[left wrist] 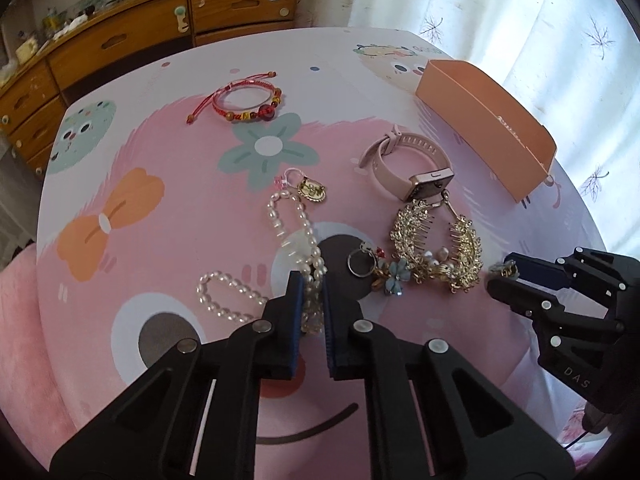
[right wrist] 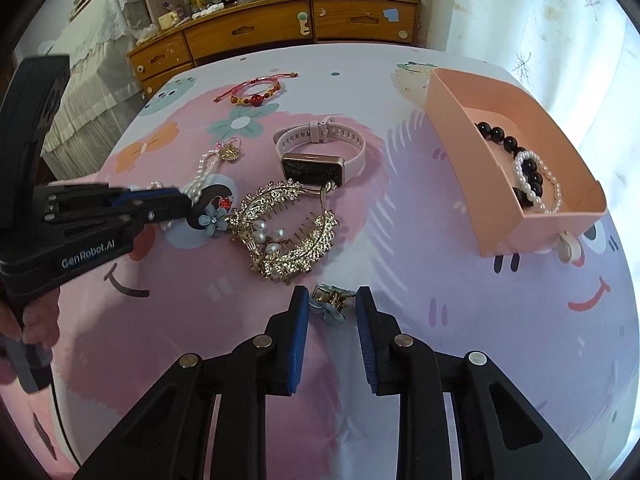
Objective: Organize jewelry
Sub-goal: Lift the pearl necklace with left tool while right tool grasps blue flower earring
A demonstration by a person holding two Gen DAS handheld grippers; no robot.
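I am holding the left hand-held gripper (left wrist: pixel 309 280) clamped on the pearl strand (left wrist: pixel 298 236), whose beads are lying pinched between the blue pads just left of the gold leaf hair comb (left wrist: pixel 436 246) at the middle of the desk (left wrist: pixel 180 184). I am keeping the right hand-held gripper (right wrist: pixel 332 300) closed around a small gold-and-blue flower clip (right wrist: pixel 330 306) just in front of that comb; the left pad is touching the clip, and the right pad is sitting just at its edge. A blue flower charm (left wrist: pixel 394 274) with a metal ring (left wrist: pixel 361 263) is lying against the comb's left end, between it and the pearls. The pink smartwatch (right wrist: pixel 320 152) is resting just behind the comb, its face touching the comb's top. Farther behind, well apart from the comb, the red braided bracelet (left wrist: pixel 248 102) is lying alone. To the comb's right, the peach cardboard box (right wrist: pixel 452 120) is sitting on the desk with a black bead bracelet (right wrist: pixel 508 148) and a white pearl bracelet (right wrist: pixel 538 184) inside.
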